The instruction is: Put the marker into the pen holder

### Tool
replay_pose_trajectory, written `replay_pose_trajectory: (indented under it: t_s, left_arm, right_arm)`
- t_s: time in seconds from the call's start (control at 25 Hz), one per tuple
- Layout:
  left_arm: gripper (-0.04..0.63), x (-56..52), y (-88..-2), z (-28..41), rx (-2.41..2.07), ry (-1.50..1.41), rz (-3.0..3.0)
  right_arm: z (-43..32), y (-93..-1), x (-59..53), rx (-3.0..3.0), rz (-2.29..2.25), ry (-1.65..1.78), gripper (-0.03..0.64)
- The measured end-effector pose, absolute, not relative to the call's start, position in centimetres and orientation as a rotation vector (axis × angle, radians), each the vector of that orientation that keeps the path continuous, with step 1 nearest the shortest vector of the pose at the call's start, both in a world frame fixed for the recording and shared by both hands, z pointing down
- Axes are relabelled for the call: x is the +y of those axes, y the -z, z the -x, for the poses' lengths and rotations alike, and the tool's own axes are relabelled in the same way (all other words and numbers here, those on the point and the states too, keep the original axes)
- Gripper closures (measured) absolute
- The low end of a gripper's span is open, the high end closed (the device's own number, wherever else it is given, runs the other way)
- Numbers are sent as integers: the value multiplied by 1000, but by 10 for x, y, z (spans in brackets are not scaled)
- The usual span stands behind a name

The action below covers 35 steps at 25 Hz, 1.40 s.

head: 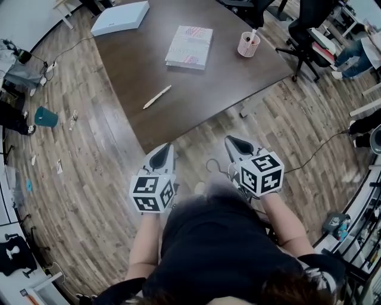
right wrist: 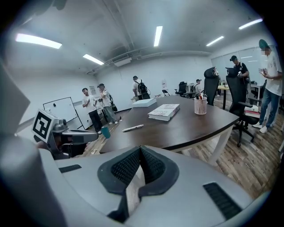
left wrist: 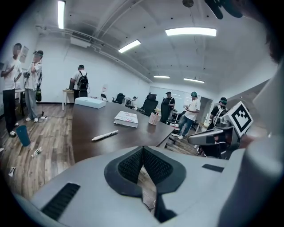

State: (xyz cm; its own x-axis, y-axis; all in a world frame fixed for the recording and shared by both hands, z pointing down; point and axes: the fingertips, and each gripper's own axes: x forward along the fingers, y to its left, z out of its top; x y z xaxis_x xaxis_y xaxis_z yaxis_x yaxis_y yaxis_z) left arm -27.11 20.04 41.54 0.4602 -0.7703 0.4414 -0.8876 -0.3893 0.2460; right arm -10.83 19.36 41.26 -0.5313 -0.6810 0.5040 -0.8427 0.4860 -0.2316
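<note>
While the marker [head: 157,96] lies on the dark table [head: 137,65], the person stands back from the table's near corner and holds both tools low over the wooden floor [head: 89,190]. The left tool [head: 162,153] has its jaws pressed together with nothing between them. The right tool [head: 235,144], just beside it, shows the same in its own view: the ribbed pads meet at the tips and hold nothing. Both tools point toward the table, and neither touches anything on it.

The marker, pale and slim, rests at a slant near the table's left edge, well apart from both tools. The pen holder [head: 248,44], a pink mesh cup, stands upright near the far right edge, well apart from the marker, with a light stick-like item in it. A closed book [head: 189,47] lies flat to the left of the holder, beyond the marker, and a white box [head: 121,18] sits at the far left end of the table.

A teal cup [head: 46,117] stands on the floor to the table's left, among scattered scraps and a cable. A black office chair [head: 303,30] stands past the table's right side. The two gripper views show several people standing around the room under ceiling strip lights.
</note>
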Motion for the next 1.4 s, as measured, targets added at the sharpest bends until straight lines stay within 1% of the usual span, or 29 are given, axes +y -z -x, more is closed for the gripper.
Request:
replay_pose_trajectory:
  t_s: [0.28, 0.6, 0.64, 0.68, 0.72, 0.76, 1.0, 1.16, 1.4]
  left_arm:
    - [566, 178, -406, 270, -1417, -377, -2328]
    - [565, 139, -410, 259, -1475, -421, -2284]
    - [560, 131, -412, 258, -1489, -433, -2270]
    - [535, 121, -415, 256, -1502, -443, -2254]
    - [487, 111, -417, 254, -1516, -450, -2238]
    - [480, 99, -419, 252, -1534, -454, -2220]
    - [471, 53, -429, 239, -1651, -504, -2072]
    - [465, 29, -434, 237, -1733, -604, -2004]
    - [433, 3, -452, 234, -1772, -774, -1888]
  right_arm:
    - [106, -406, 166, -2399, -1249, -614, 598]
    - [104, -410, 101, -2468, -1103, -620, 598]
    - [102, -410, 91, -2476, -1074, -623, 598]
    - [99, -410, 81, -2483, -1048, -621, 598]
    - [95, -409, 71, -2490, -1024, -618, 598]
    - [91, -409, 60, -2495, -1002, -616, 598]
    - [74, -416, 6, -2516, -810, -674, 598]
    - [70, -417, -22, -2537, -669, -656, 598]
    - [68, -428, -47, -2545, -432, -633, 598]
